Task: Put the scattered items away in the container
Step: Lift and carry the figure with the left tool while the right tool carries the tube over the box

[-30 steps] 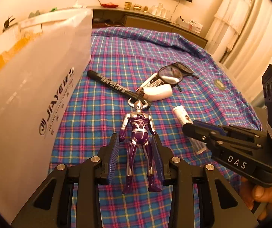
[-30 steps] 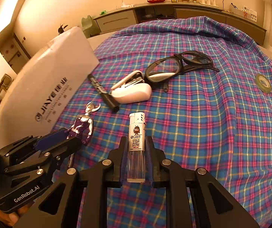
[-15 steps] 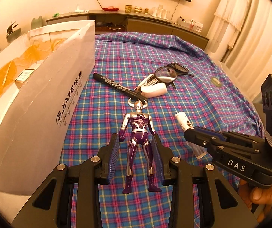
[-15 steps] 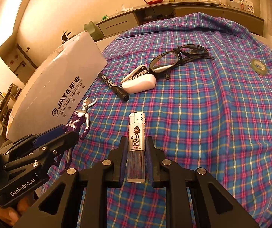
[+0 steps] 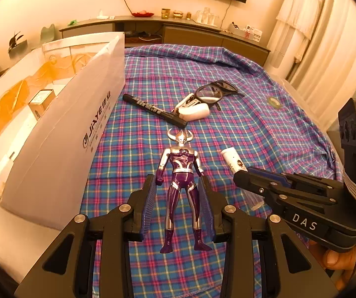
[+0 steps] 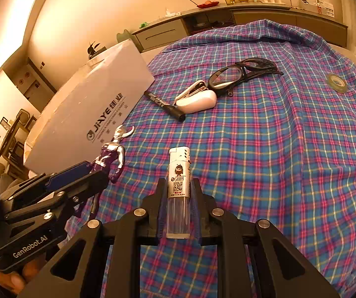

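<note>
Nearest, the left gripper (image 5: 178,207) pinches a purple figure (image 5: 182,186) by the legs, head pointing away, long axis along the fingers. Beside it the right gripper (image 6: 178,208) clamps a lighter (image 6: 179,188), cap end forward. Beyond the figure lie a marker (image 5: 153,110), a stapler (image 5: 193,110) and goggles (image 5: 215,92). Only the left view shows inside the white box (image 5: 66,129), left of the figure.

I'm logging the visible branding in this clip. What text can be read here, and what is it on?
"JiAYE": white box; the Chinese characters and small line beside it are unreadable.
"DAS": right gripper.
"GenRobot.AI": left gripper.
Lighter: cartoon, QR code, print too small.
Marker: print too small.
</note>
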